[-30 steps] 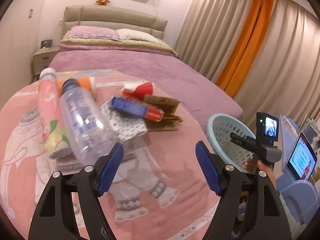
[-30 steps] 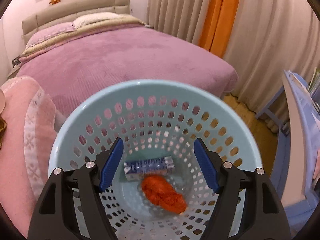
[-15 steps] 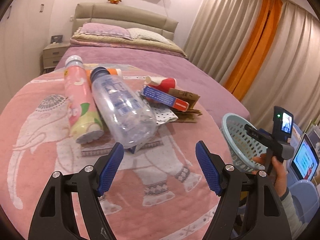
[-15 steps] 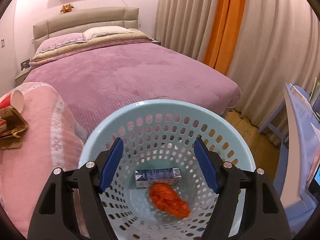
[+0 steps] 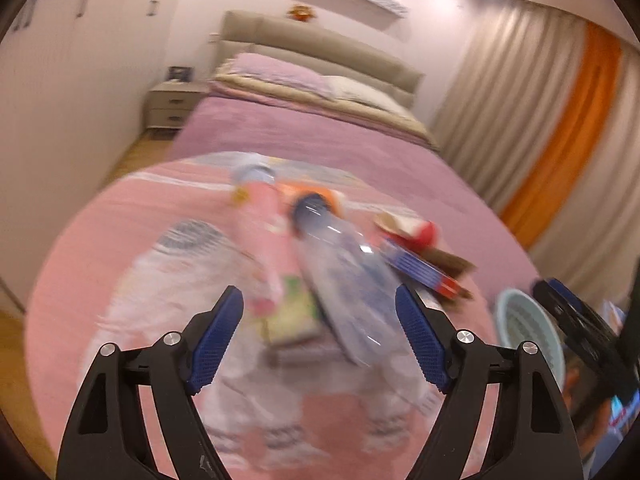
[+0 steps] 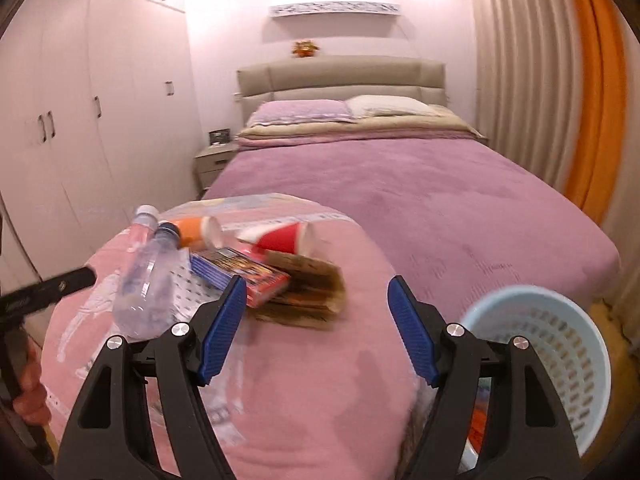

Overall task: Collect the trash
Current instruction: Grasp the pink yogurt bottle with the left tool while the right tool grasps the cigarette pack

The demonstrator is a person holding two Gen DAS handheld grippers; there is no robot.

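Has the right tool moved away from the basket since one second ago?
Yes. The right tool swung left: the basket is now at its right, trash pile ahead.

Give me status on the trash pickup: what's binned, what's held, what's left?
Binned: something orange shows through the light blue basket wall; the rest of its inside is hidden. In hand: nothing; the left gripper and right gripper are both open and empty. Left on the pink blanket: clear bottle, pink bottle, orange cup, red cup, blue-red box, brown cardboard.
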